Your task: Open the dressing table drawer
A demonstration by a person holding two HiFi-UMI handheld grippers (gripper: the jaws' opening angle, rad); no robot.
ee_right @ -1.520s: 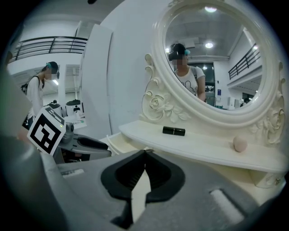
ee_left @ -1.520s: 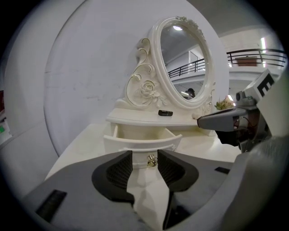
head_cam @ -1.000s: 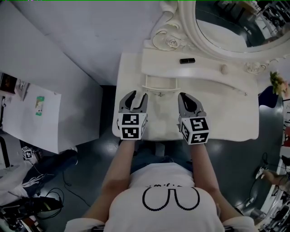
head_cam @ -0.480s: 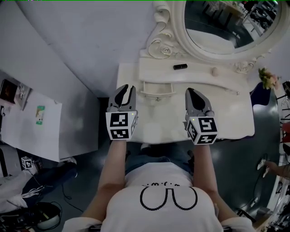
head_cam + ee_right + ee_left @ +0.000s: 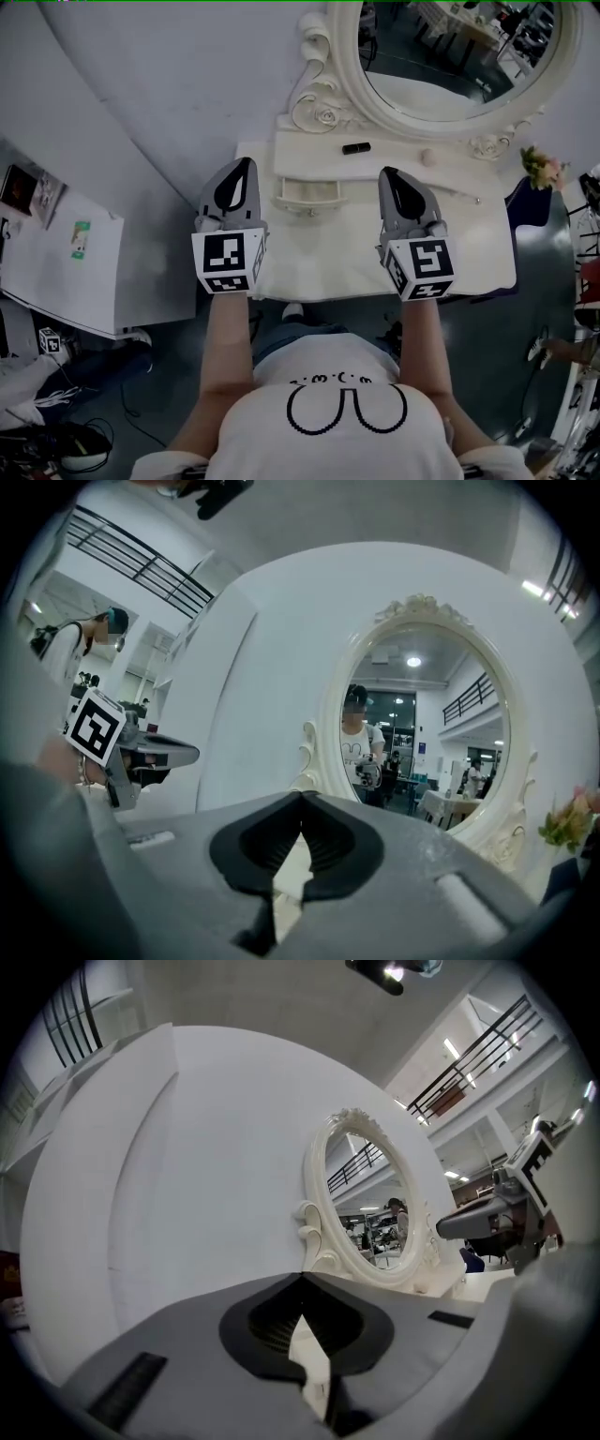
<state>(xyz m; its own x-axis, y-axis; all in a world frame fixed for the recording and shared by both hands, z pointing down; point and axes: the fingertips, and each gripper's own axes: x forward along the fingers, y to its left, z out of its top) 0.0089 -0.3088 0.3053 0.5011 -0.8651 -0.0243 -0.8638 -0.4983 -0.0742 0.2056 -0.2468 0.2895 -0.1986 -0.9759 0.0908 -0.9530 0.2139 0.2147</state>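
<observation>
Two tools hang level above the white surface (image 5: 328,262), both narrowed right down: left tool (image 5: 242,167) jaws tip to tip with nothing between, right tool (image 5: 388,173) the same. Small drawer (image 5: 307,192) sits in the raised tier under the oval mirror (image 5: 450,47). It lies between the two tools, nearer the left one, touched by neither, and appears pulled partly out with its pale inside showing.
</observation>
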